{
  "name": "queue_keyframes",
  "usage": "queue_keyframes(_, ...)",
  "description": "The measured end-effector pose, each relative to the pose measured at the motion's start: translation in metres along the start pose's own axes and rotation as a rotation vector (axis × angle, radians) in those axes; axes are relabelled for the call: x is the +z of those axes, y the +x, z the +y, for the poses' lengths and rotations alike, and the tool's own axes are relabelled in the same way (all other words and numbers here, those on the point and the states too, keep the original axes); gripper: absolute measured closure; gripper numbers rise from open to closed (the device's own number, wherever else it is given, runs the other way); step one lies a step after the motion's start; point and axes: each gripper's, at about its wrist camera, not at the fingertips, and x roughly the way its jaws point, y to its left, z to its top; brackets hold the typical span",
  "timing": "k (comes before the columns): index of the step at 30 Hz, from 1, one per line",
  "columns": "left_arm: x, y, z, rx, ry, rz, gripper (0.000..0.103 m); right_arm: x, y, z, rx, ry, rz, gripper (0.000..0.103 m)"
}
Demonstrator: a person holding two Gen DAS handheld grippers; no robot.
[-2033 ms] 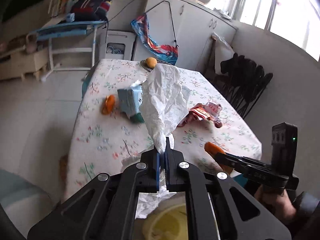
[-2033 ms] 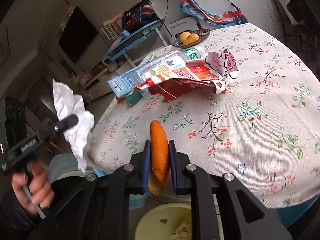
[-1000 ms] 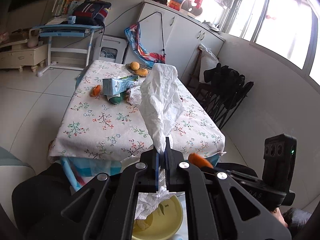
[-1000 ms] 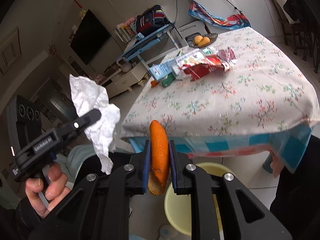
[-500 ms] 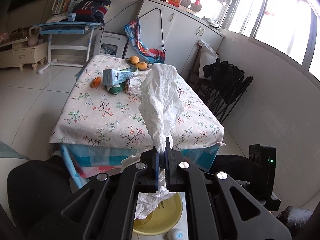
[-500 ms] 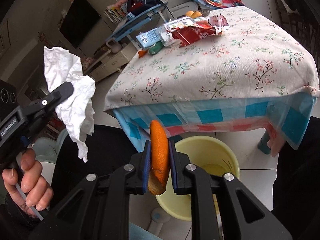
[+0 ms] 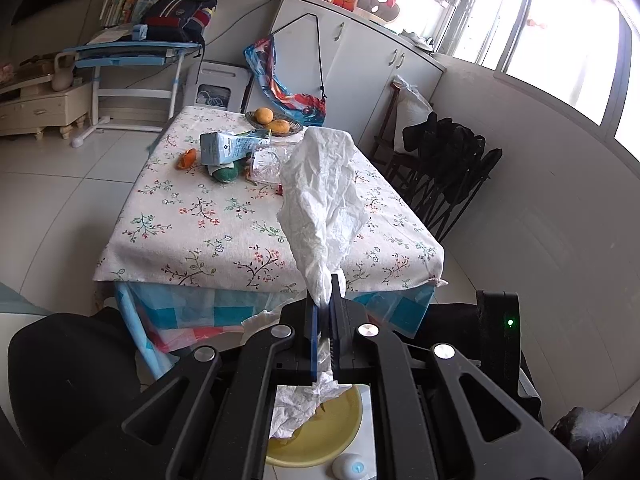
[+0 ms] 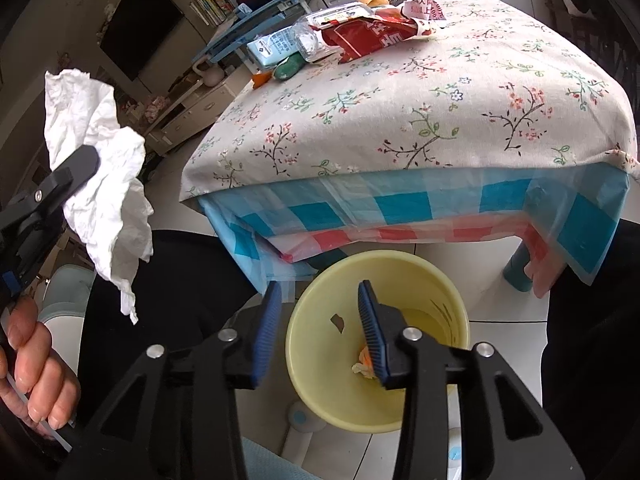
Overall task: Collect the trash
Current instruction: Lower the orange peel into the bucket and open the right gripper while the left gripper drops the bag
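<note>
Over bin: your right gripper (image 8: 318,312) spread above yellow bin (image 8: 316,396)
Left gripper (image 7: 325,308): you pinch crumpled tissue (image 7: 322,204)
Table (image 8: 400,120): wrappers remain

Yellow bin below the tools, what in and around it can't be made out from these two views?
- Yellow bin contents: right wrist view, the open right tool covers part of the bottom; only an orange and pale scrap shows.
- Bin in left wrist view: the left tool body hides most of it.
- Crumpled tissue: its lower end is hidden inside the shut tool.
- Small white object beside the bin: unidentifiable, cut off.
</note>
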Motion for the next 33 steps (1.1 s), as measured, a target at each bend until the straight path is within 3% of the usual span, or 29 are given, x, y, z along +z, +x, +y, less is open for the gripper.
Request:
queue_keyframes(6, -0.008, 0.007, -0.002, -0.005, 0.006, 0.031, 0.098, 0.003, -0.016, -0.006, -0.012, 0.038, -0.084, 0.052)
queue_keyframes(14, -0.042, 0.049, -0.001, -0.01, -0.006, 0.213, 0.098, 0.007, -0.042, -0.02, -0.035, 0.11, -0.226, 0.044)
queue_keyframes(22, -0.063, 0.076, 0.003, -0.007, -0.006, 0.34, 0.095, 0.01, -0.041, -0.022, -0.034, 0.119, -0.233, 0.043)
queue_keyframes(29, -0.061, 0.076, 0.006, 0.027, -0.01, 0.33, 0.072, 0.009, -0.04, -0.022, -0.034, 0.12, -0.231, 0.042)
queue_keyframes(33, -0.055, 0.066, 0.002, 0.104, 0.041, 0.252, 0.063, 0.008, -0.038, -0.021, -0.039, 0.109, -0.226, 0.041)
